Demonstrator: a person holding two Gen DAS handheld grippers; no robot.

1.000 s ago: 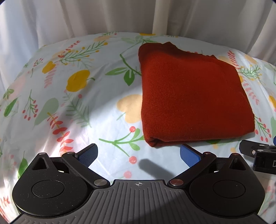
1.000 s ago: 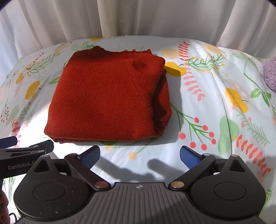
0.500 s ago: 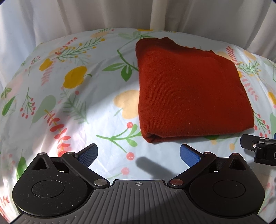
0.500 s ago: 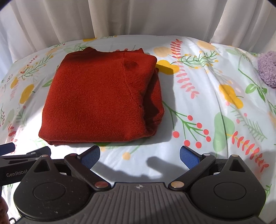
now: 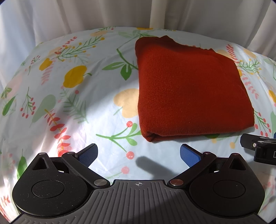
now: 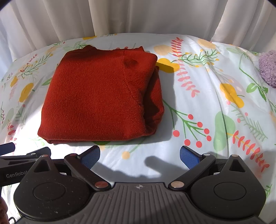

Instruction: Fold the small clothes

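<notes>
Comparing with a second ago, you have barely moved: the red knit garment (image 5: pixel 191 89) lies folded in the same square on the floral sheet (image 5: pixel 72 106), only sitting a touch lower in your right view. Your left gripper (image 5: pixel 138 154) hangs just short of its near edge, blue pads wide apart and empty. Your right gripper (image 6: pixel 139 155) is likewise spread with nothing between its pads. A purple fuzzy item (image 6: pixel 268 69) rests far right, beneath the white curtain (image 6: pixel 138 15).
</notes>
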